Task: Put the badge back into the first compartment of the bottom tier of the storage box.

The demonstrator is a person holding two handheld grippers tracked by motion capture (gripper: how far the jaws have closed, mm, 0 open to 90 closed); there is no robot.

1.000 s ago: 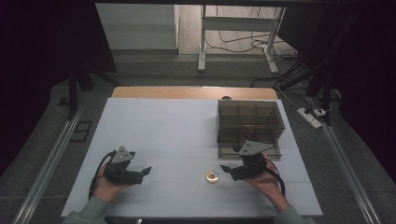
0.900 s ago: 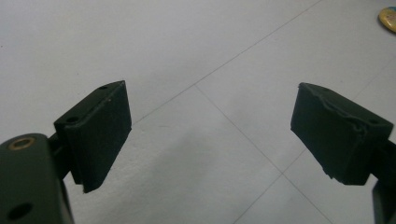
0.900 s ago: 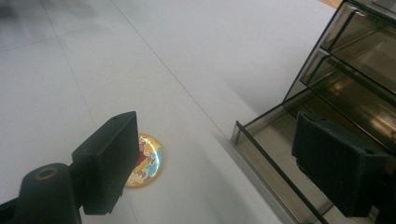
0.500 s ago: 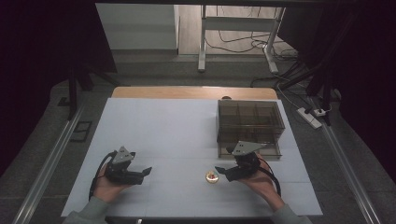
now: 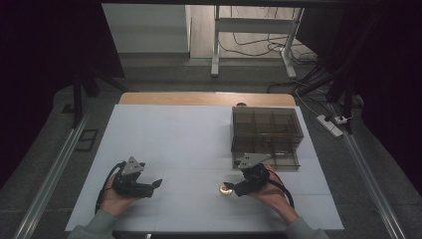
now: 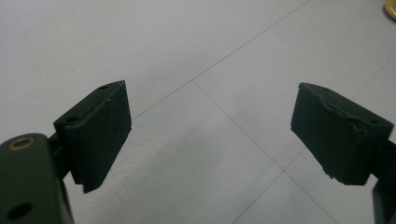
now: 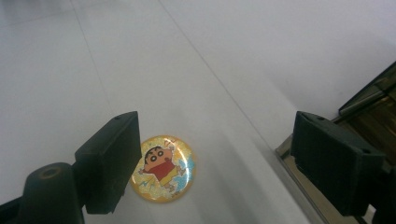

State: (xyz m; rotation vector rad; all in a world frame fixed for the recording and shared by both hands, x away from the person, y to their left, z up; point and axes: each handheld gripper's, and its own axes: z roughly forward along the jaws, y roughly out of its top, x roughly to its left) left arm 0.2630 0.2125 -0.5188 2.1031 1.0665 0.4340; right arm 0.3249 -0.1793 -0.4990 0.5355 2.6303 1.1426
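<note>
White sheeting covers the bench (image 5: 199, 144), with a smoky clear compartment box (image 5: 266, 135) at the far right. Near its front, the right gripper (image 5: 232, 188) hovers with fingers (image 7: 109, 158) spread wide around a round cartoon badge (image 7: 162, 168), not touching. At near left, the left gripper (image 5: 155, 184) rests, fingers (image 6: 95, 133) open over bare bench.

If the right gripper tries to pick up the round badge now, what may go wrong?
1. The badge lies flat on the table, so the open jaws of the right gripper may slide over it instead of gripping.
2. It sits beside one jaw, not centred, so closing may push it away.
3. The brown box is close and may be bumped.
</note>
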